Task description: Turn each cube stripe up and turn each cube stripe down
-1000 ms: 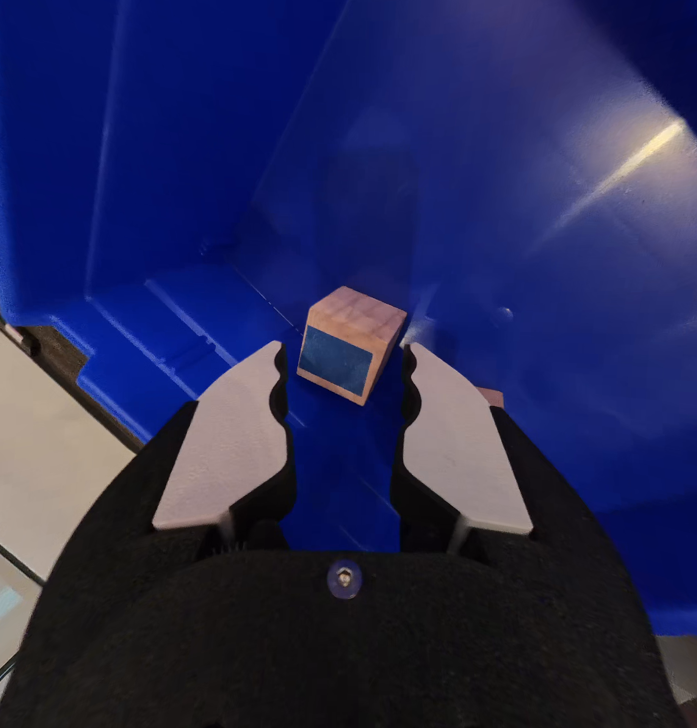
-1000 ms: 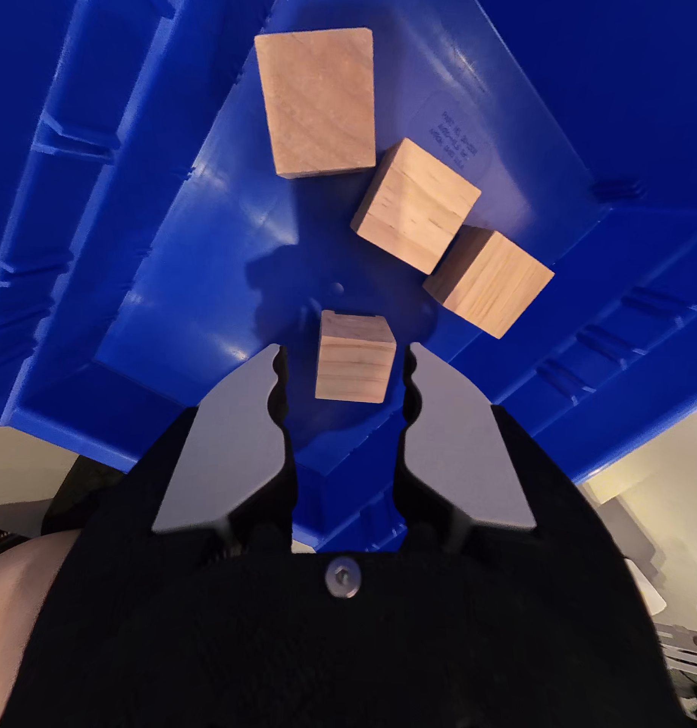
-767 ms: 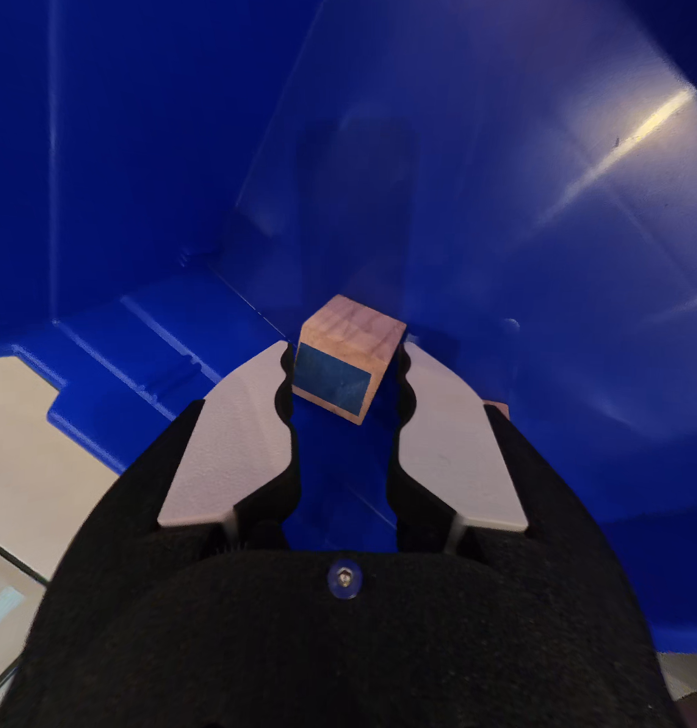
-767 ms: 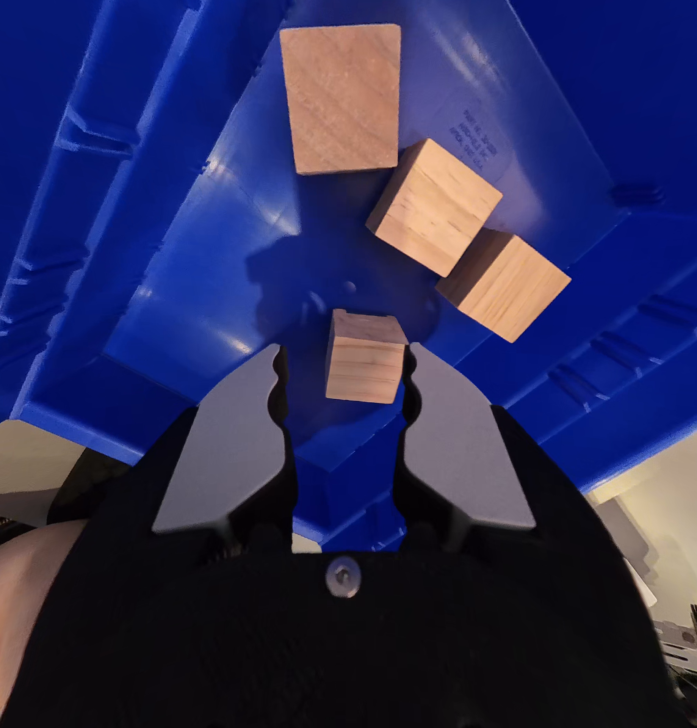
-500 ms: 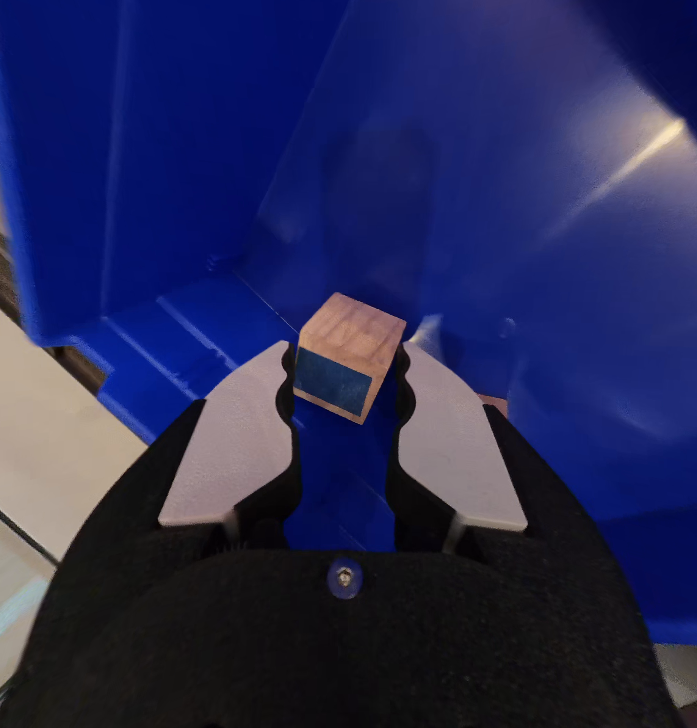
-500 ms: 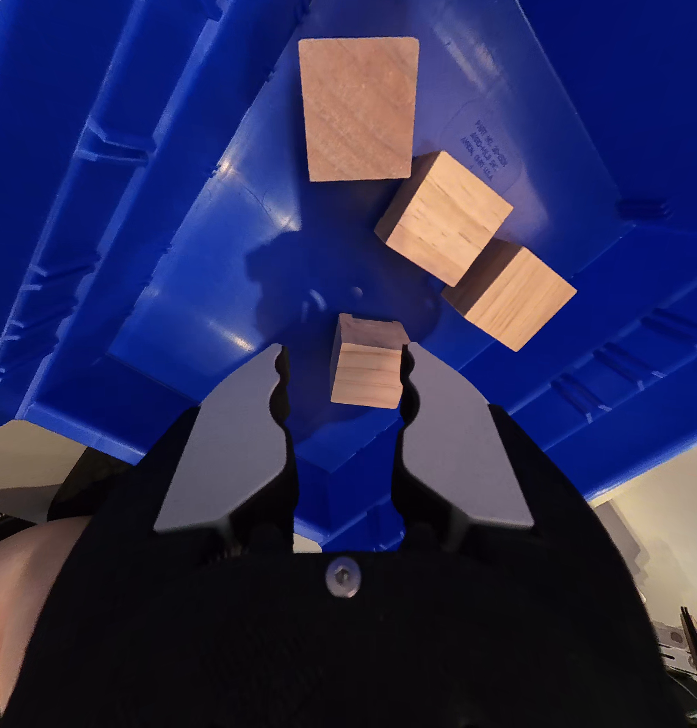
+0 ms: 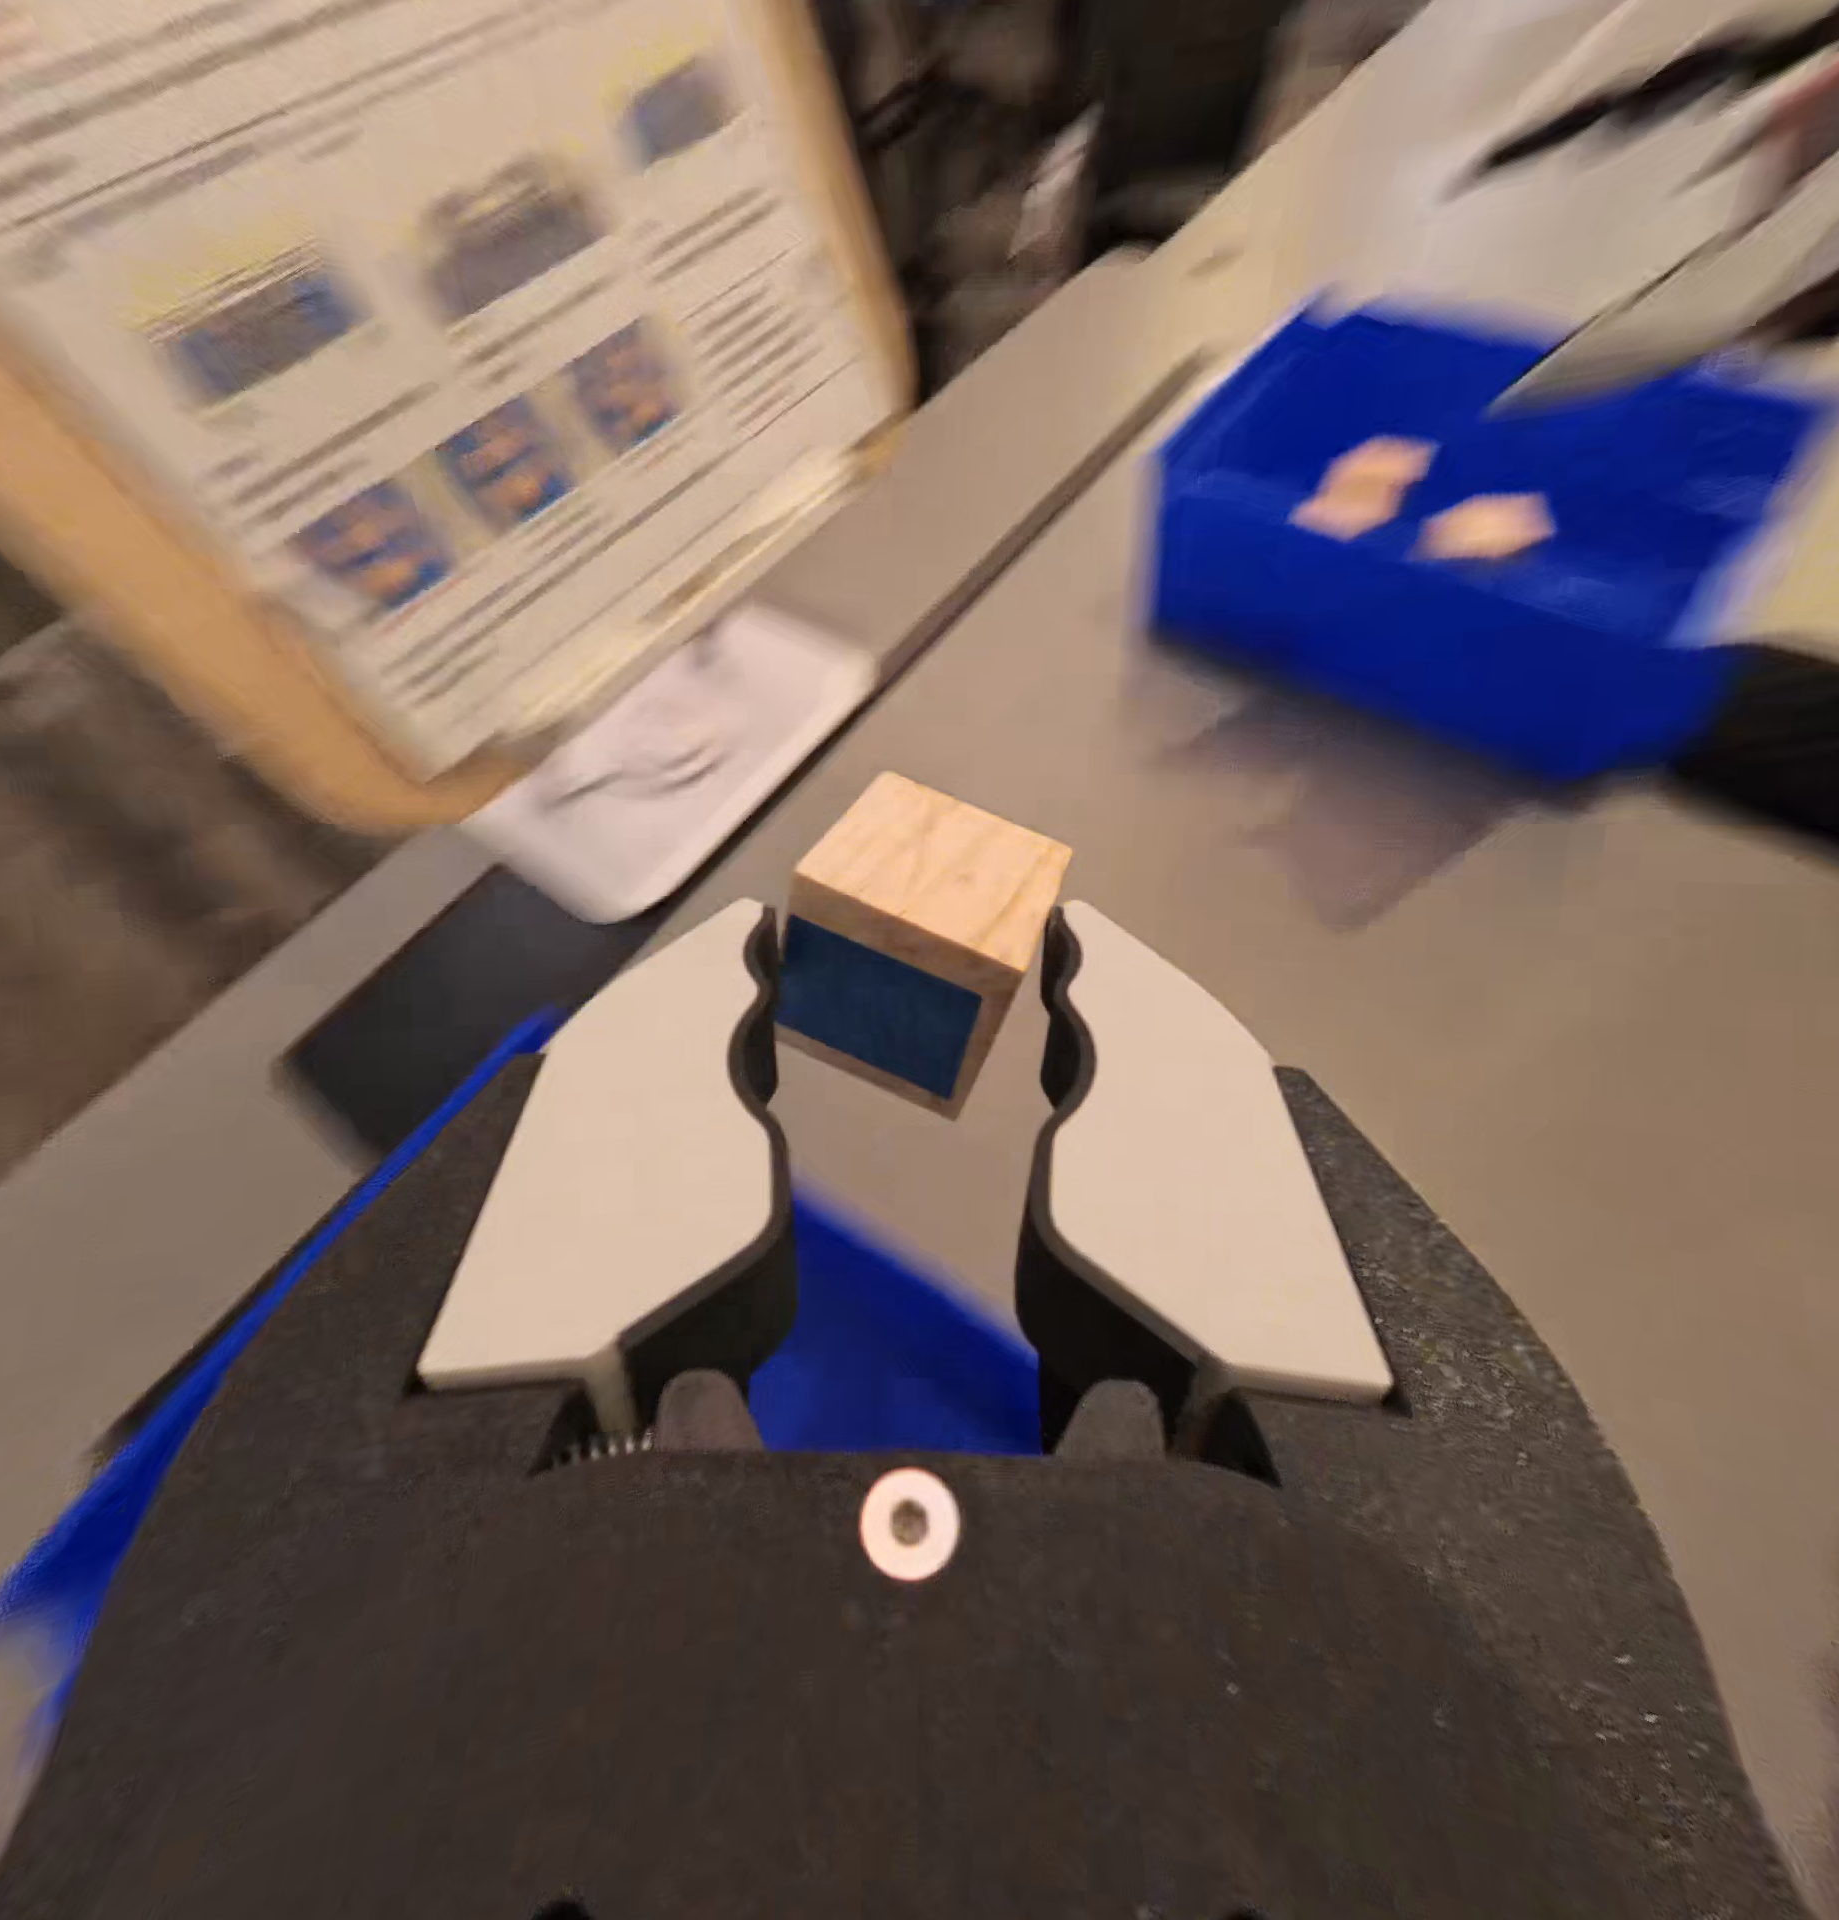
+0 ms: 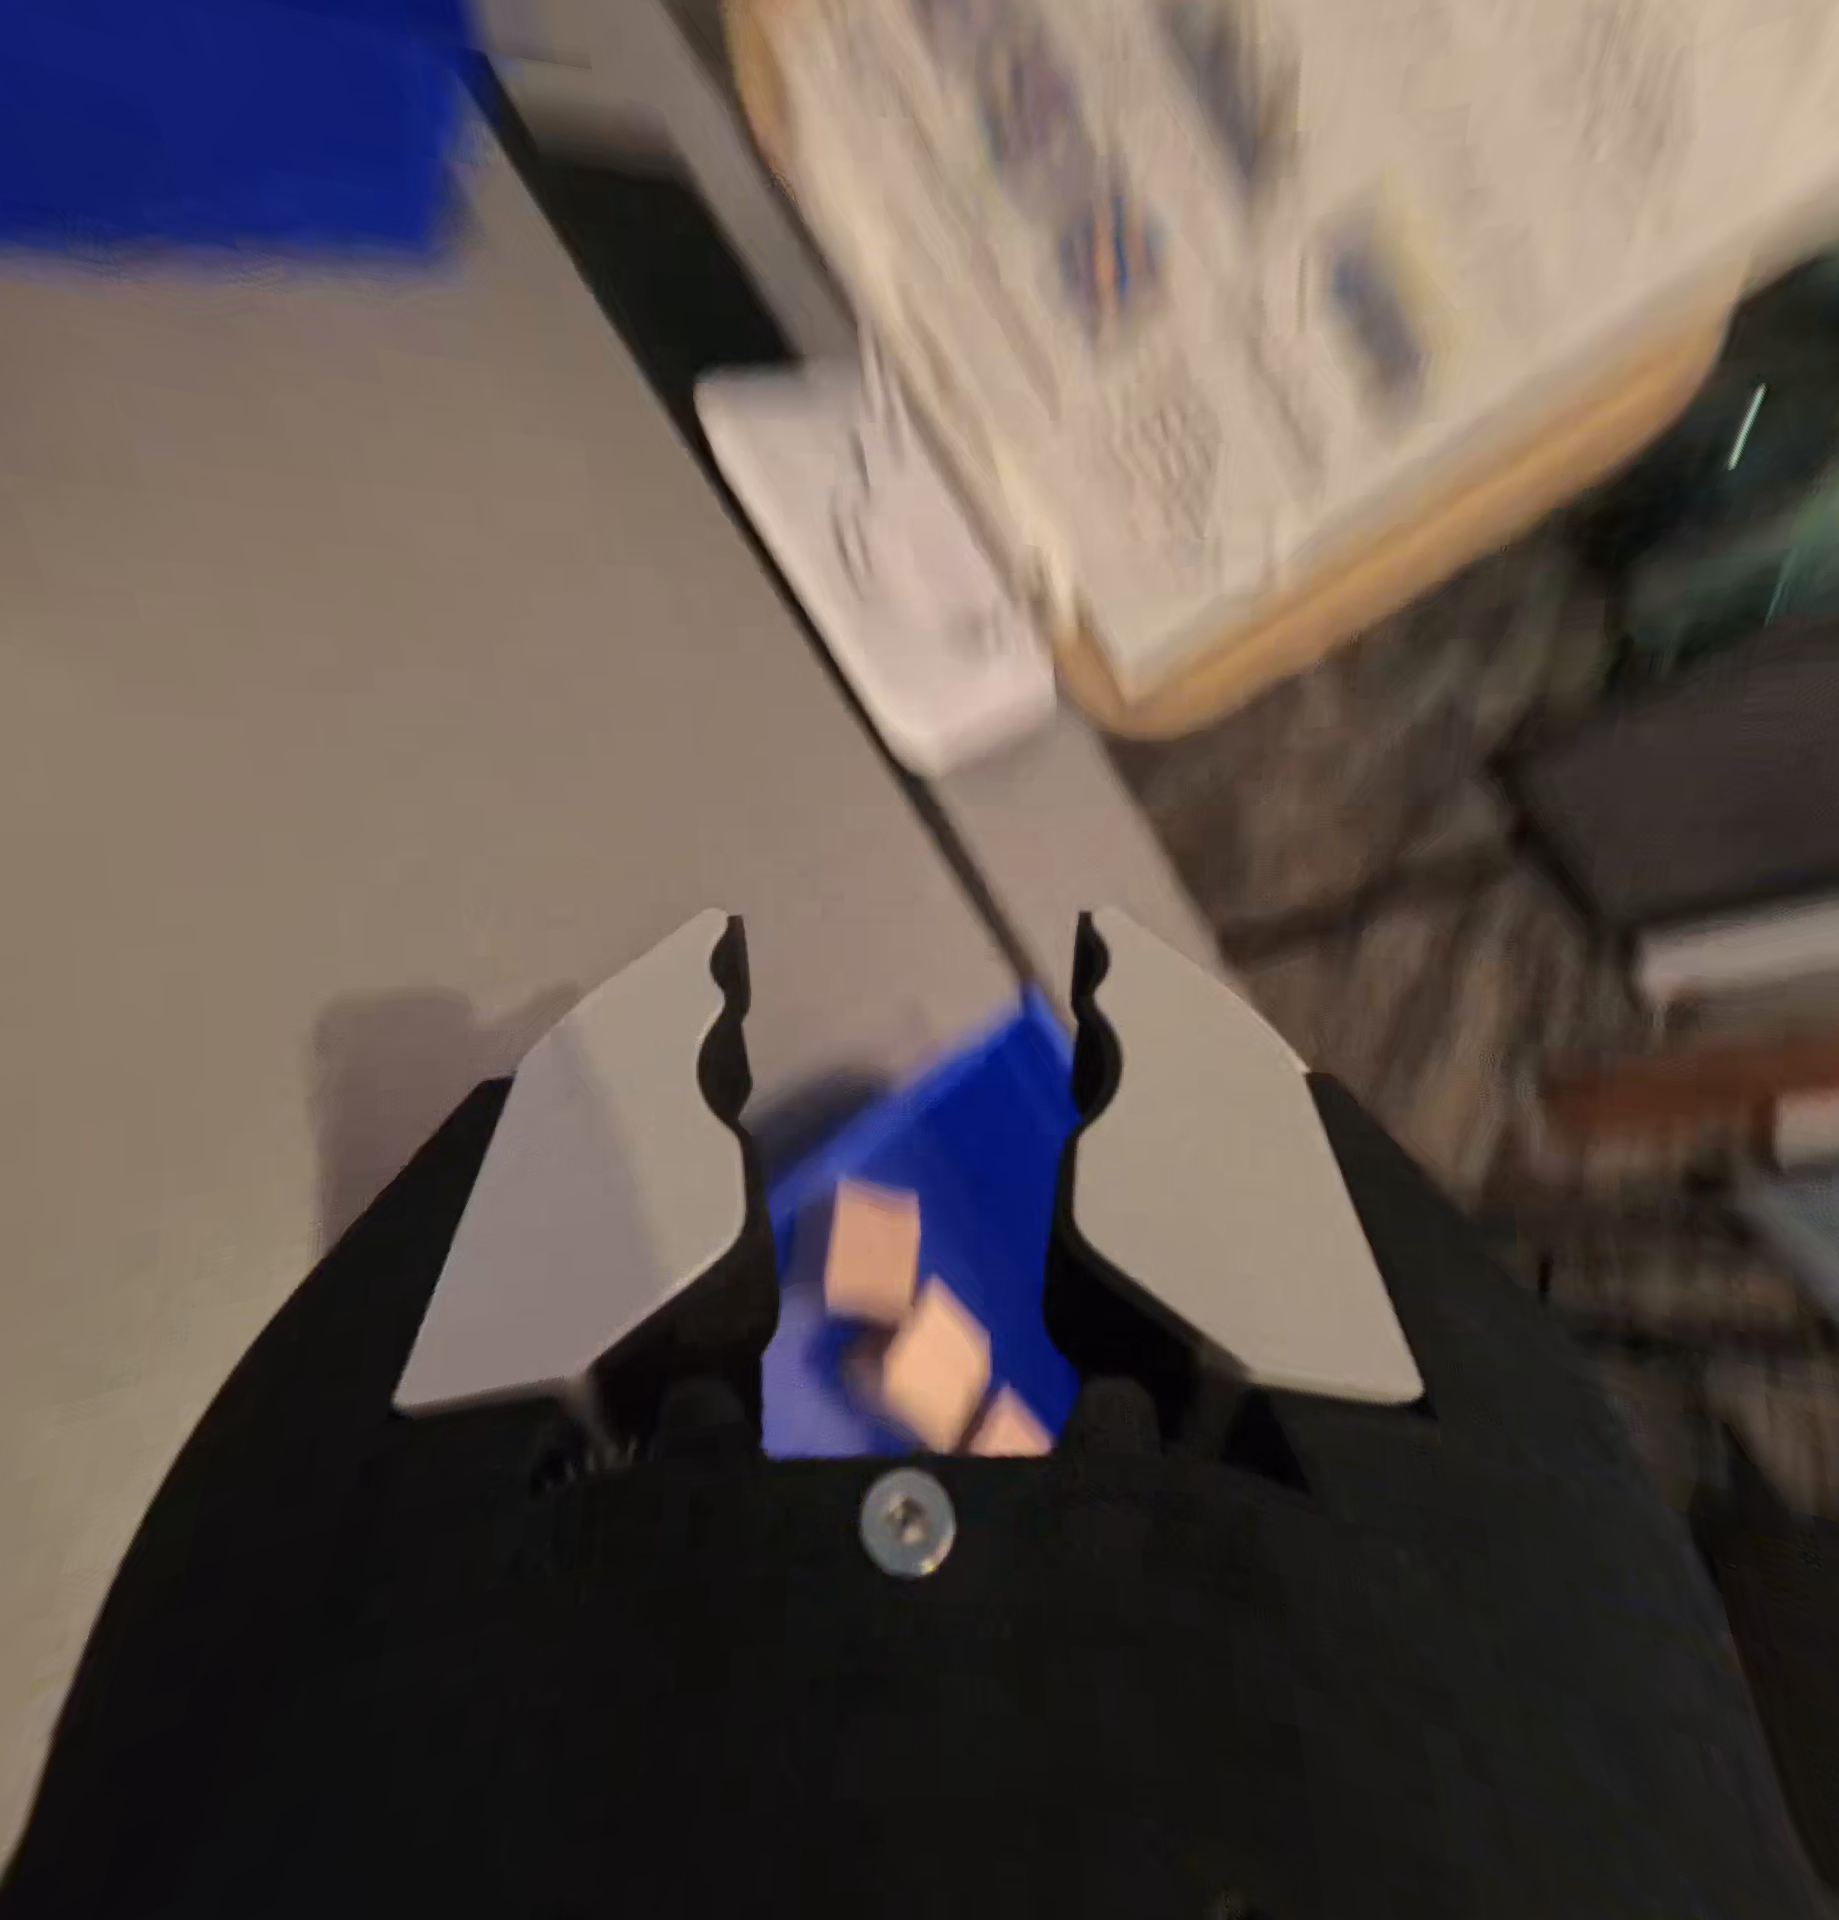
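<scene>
My left gripper (image 7: 910, 920) is shut on a wooden cube (image 7: 936, 862) and holds it in the air above the grey table (image 7: 1414, 1143). The cube's blue stripe (image 7: 873, 1013) faces the camera, and a plain wood face points up. Both pads press on the cube's sides. A blue bin (image 7: 894, 1351) lies below this gripper. My right gripper (image 8: 910, 935) is open and empty, raised above another blue bin (image 8: 946, 1143). That bin holds plain-faced wooden cubes (image 8: 868, 1252), seen between the fingers. The same bin (image 7: 1414, 623) shows far right in the left wrist view with cubes (image 7: 1362, 488) in it.
A tan-edged poster board (image 7: 375, 364) leans behind the table, with a white sheet-like thing (image 7: 686, 748) at its foot. The table's far edge (image 8: 894, 779) runs diagonally. The left bin shows as a blue blur (image 8: 198, 125) at the right view's top left. Both views are motion-blurred.
The left gripper closed on the striped cube and lifted it out of its bin. The right gripper, still open, rose away from the cube that stood between its fingers.
</scene>
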The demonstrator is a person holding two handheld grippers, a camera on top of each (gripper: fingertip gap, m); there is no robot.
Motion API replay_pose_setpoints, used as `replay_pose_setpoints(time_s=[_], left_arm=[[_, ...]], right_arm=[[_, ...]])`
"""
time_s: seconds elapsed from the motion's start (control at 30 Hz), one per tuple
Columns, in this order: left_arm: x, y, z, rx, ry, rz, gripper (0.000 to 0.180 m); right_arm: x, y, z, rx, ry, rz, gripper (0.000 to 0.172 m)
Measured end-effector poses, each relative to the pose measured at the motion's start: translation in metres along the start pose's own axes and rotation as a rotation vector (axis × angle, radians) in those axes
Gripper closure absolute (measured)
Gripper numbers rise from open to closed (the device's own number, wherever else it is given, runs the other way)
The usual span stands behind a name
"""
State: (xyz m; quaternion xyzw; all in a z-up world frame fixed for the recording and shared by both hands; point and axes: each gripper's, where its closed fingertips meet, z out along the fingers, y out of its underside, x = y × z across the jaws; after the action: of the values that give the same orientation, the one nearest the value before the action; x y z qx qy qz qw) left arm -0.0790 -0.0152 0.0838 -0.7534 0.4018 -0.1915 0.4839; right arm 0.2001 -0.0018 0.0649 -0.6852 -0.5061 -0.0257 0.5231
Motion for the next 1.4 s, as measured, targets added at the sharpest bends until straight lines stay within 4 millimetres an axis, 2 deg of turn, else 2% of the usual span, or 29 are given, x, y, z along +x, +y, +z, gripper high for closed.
replay_pose_setpoints(time_s=[0.07, 0.1, 0.13, 0.2, 0.3, 0.43, 0.57, 0.7, 0.77, 0.8, 0.87, 0.93, 1.0, 1.07, 1.13, 1.23, 1.4], left_arm=[[0.047, -0.023, 0.011, 0.107, 0.236, -0.065, 0.132], [0.069, -0.030, 0.017, 0.126, 0.348, -0.106, 0.132], [0.087, -0.033, 0.022, 0.129, 0.445, -0.139, 0.132], [0.110, -0.035, 0.033, 0.126, 0.566, -0.202, 0.132], [0.130, -0.039, 0.042, 0.141, 0.700, -0.295, 0.132], [0.150, -0.041, 0.043, 0.131, 0.866, -0.385, 0.132], [0.155, -0.038, 0.050, 0.120, 0.856, -0.366, 0.134], [0.149, -0.039, 0.044, 0.120, 0.841, -0.334, 0.133], [0.141, -0.042, 0.033, 0.151, 0.809, -0.295, 0.127], [0.135, -0.043, 0.028, 0.156, 0.771, -0.267, 0.128], [0.125, -0.040, 0.017, 0.149, 0.685, -0.181, 0.136], [0.107, -0.034, 0.010, 0.120, 0.528, -0.084, 0.138], [0.085, -0.027, 0.003, 0.088, 0.348, -0.006, 0.136], [0.067, -0.022, -0.009, 0.078, 0.229, 0.039, 0.136], [0.048, -0.012, -0.021, 0.039, 0.127, 0.047, 0.135], [0.017, 0.017, -0.039, -0.082, -0.034, 0.023, 0.135], [-0.023, 0.062, -0.060, -0.263, -0.199, -0.116, 0.135]], right_arm=[[-0.042, -0.063, -0.002, 0.293, -0.036, -0.146, 0.103], [-0.063, -0.084, -0.004, 0.398, -0.035, -0.221, 0.102], [-0.082, -0.097, -0.005, 0.465, -0.026, -0.303, 0.102], [-0.105, -0.111, -0.004, 0.523, 0.057, -0.454, 0.102], [-0.123, -0.125, -0.009, 0.602, 0.143, -0.550, 0.102], [-0.122, -0.128, -0.007, 0.594, 0.212, -0.578, 0.110], [-0.130, -0.122, -0.003, 0.576, 0.133, -0.587, 0.127], [-0.124, -0.116, -0.009, 0.536, 0.027, -0.525, 0.127], [-0.097, -0.097, -0.017, 0.405, -0.011, -0.460, 0.127], [-0.076, -0.078, -0.022, 0.299, -0.031, -0.389, 0.127], [-0.044, -0.019, -0.034, 0.052, -0.161, -0.153, 0.127], [-0.025, 0.053, -0.043, -0.173, -0.249, 0.047, 0.127], [-0.023, 0.123, -0.042, -0.390, -0.321, 0.123, 0.127], [-0.033, 0.173, -0.033, -0.559, -0.418, 0.192, 0.126], [-0.041, 0.197, -0.020, -0.638, -0.483, 0.235, 0.126], [-0.055, 0.208, -0.003, -0.674, -0.566, 0.229, 0.126], [-0.058, 0.238, 0.000, -0.815, -0.562, 0.184, 0.126]])
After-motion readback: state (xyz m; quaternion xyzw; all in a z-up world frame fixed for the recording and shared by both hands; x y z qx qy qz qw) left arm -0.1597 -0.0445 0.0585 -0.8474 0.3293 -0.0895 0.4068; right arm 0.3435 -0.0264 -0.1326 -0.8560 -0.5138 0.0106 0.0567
